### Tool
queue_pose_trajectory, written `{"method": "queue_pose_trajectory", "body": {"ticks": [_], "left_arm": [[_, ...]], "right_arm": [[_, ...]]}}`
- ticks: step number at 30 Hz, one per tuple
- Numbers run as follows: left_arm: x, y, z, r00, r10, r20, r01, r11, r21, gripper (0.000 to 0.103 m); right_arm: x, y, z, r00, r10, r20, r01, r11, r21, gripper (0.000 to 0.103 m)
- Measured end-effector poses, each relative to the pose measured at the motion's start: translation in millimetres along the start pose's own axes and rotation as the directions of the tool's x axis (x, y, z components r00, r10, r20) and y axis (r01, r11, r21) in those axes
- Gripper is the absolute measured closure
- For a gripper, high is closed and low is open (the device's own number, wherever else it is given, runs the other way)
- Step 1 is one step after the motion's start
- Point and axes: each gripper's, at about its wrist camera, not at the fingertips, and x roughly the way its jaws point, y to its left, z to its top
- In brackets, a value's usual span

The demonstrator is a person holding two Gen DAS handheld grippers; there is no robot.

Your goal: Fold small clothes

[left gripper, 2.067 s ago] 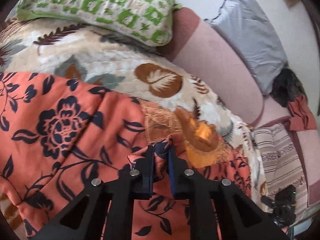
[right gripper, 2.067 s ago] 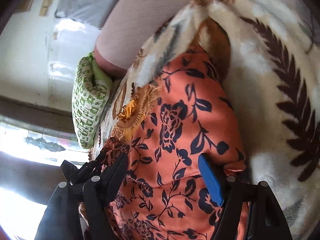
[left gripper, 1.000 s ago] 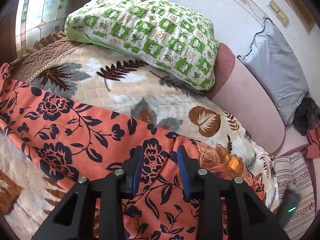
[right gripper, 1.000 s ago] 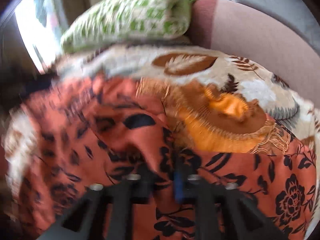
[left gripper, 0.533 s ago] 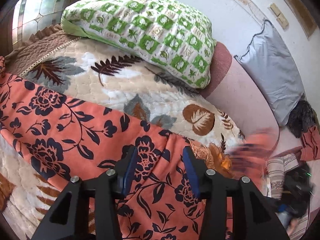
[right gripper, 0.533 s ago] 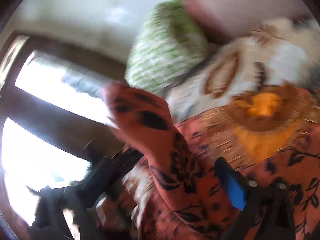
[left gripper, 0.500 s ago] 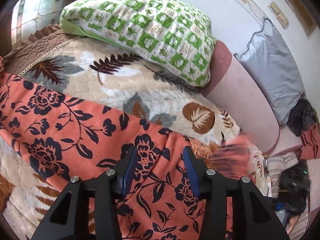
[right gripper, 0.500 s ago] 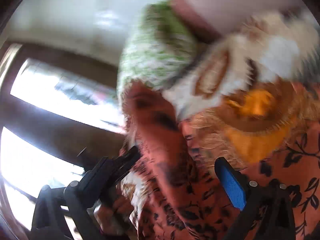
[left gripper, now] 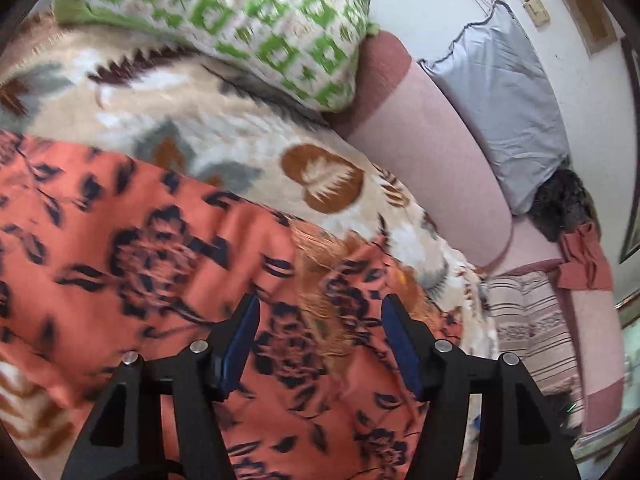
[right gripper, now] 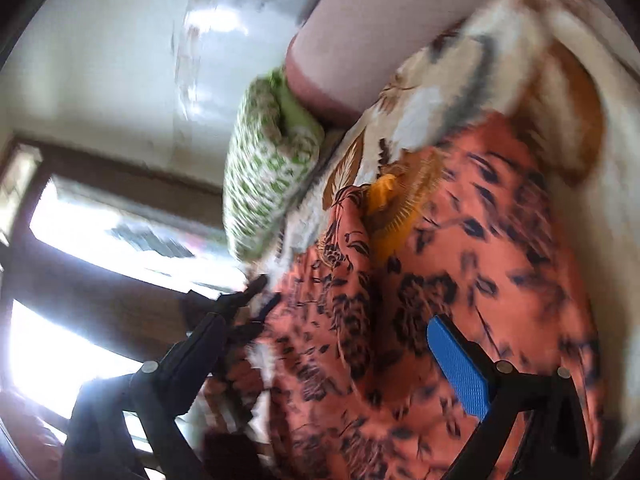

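Left gripper (left gripper: 318, 330): jaws spread wide, nothing between the pads, hovering over the orange floral garment (left gripper: 132, 280) at bottom centre of the left view. My guess is they're apart because I'm between grips, picking the next edge.

Right gripper (right gripper: 352, 316): also spread wide, nothing pinched. Blue pad (right gripper: 458, 368) sits lower right, the other finger lower left past the cloth's edge, so the jaws straddle the garment (right gripper: 480, 248). That view is rolled and blurred, so I can't tell whether a pad touches fabric.

The garment lies on the leaf-print blanket (left gripper: 224, 140), filling the lower left and centre of the left view. Long axis there runs from left edge towards lower right. The embroidered neckline (left gripper: 320, 264), rust and gold, sits mid-frame just above my fingers, so the neck end points away from me towards the blanket's far side. In the right view a raised fold ridge (right gripper: 348, 264) runs down from the neckline (right gripper: 396, 200): looks partly folded, not flat yet.

Farther out: green checked pillow (left gripper: 248, 20) at top of frame, pink bolster (left gripper: 432, 160) at centre right, grey pillow (left gripper: 508, 104) at upper right.
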Motion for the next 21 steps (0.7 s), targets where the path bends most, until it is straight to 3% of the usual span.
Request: {"method": "queue_pose_trajectory", "body": {"ticks": [3,7,10,13,15,17,21], "left_arm": [[28,-8,-2,0.998,-0.024,-0.056,0.023,1.000,-0.018,0.040],[57,-15,7,0.995,-0.059,-0.083,0.054,0.996,-0.065,0.041],[74,-19,16,0.992,-0.077,-0.105,0.068,0.994,-0.090,0.049],[92,-19,17,0.988,-0.087,-0.128,0.074,0.992,-0.103,0.052],[104,-18,15,0.984,-0.084,-0.158,0.070,0.993,-0.094,0.066],[109,-16,14,0.983,-0.076,-0.168,0.062,0.994,-0.088,0.074],[102,-10,16,0.981,-0.097,-0.169,0.071,0.986,-0.150,0.074]], "right_arm": [[-8,-23,-5,0.999,-0.035,0.010,0.034,0.995,0.093,0.008],[-6,-38,-3,0.992,-0.126,-0.028,0.129,0.981,0.146,0.035],[4,-42,-7,0.983,-0.162,-0.082,0.173,0.974,0.147,0.036],[6,-26,-1,0.988,-0.153,-0.037,0.155,0.985,0.070,0.036],[5,-15,3,0.986,-0.169,-0.005,0.169,0.986,-0.003,0.036],[7,0,13,0.963,-0.264,0.062,0.269,0.959,-0.094,0.036],[11,21,38,0.879,-0.434,0.196,0.472,0.849,-0.237,0.033]]}}
